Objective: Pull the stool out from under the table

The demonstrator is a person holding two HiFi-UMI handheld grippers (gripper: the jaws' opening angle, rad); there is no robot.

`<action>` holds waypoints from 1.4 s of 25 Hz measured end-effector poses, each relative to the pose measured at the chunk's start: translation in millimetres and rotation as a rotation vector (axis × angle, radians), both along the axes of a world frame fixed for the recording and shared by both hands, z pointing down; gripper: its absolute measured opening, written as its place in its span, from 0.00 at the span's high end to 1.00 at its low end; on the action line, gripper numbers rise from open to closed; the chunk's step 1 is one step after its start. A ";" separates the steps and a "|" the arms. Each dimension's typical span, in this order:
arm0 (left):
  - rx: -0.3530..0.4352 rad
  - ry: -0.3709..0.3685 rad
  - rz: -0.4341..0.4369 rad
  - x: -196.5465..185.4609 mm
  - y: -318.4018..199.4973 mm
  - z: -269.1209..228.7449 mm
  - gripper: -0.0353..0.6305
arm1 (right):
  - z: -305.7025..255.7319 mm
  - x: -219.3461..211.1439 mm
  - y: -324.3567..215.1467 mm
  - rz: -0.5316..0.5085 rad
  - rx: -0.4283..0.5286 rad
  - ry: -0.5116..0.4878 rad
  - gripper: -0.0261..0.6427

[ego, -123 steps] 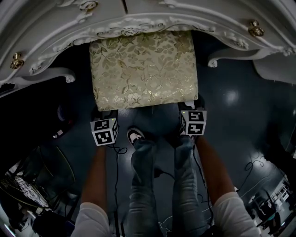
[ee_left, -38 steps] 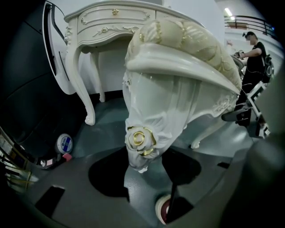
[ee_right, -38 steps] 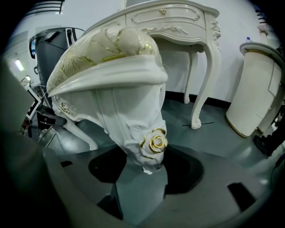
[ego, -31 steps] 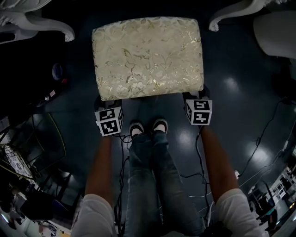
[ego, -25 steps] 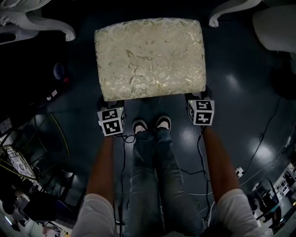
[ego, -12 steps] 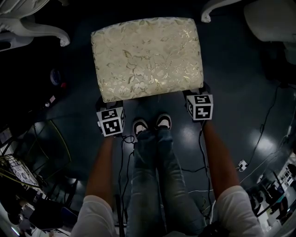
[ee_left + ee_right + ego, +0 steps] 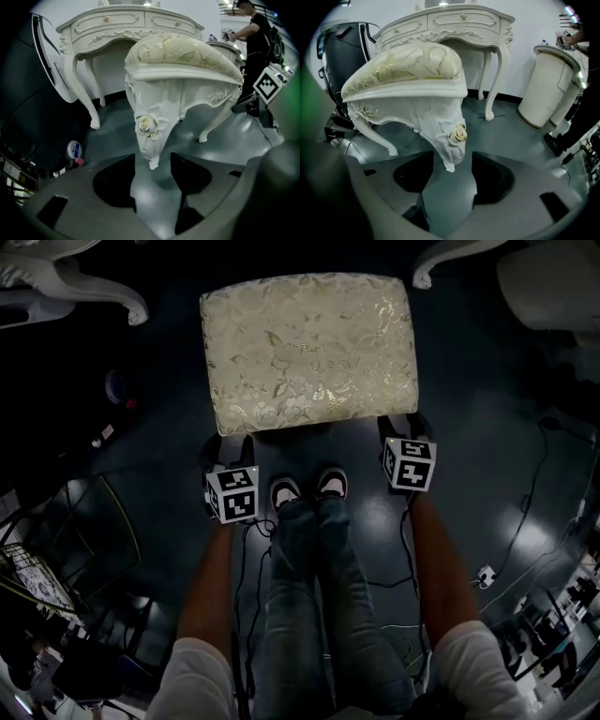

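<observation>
Clear of the table [image 7: 126, 23], stool [image 7: 309, 348]

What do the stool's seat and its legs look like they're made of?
The stool seat: woven brocade-like fabric, cream with a gold leaf pattern that glints. The stool leg: probably painted wood or cast resin, glossy white, carved rose with gilt centre.

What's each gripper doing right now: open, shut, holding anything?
Left gripper: open, stool leg between its fingers, not gripped.
Right gripper: open, other stool leg between its fingers, ungripped.
</observation>
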State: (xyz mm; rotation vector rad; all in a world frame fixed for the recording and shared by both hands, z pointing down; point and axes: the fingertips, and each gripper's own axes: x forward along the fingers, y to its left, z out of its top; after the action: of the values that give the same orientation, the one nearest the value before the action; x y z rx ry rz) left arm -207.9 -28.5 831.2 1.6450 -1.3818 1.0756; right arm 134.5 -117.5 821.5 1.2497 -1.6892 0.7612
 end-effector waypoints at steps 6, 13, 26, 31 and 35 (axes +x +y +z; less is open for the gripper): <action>0.007 0.073 -0.051 9.7 13.7 -41.8 0.60 | -38.7 16.3 28.7 0.083 0.004 0.004 0.68; 0.141 0.073 -0.104 10.4 -21.9 -135.2 0.80 | -102.0 3.7 26.6 0.215 0.057 -0.065 0.79; 0.375 0.155 -0.143 24.1 -74.7 -327.7 0.92 | -277.4 -77.4 -15.7 0.298 0.210 -0.325 0.94; 0.420 0.249 -0.210 25.4 -86.8 -408.1 0.93 | -340.3 -84.9 -16.8 0.342 0.177 -0.392 0.95; 0.470 0.288 -0.213 30.9 -99.7 -476.0 0.93 | -405.3 -90.1 -22.9 0.328 0.208 -0.440 0.96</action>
State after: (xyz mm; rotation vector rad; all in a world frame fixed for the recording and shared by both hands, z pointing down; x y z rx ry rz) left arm -176.9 -128.1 355.2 1.8346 -1.6464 0.3861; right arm 44.5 -140.4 416.2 1.6177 -1.9753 1.1450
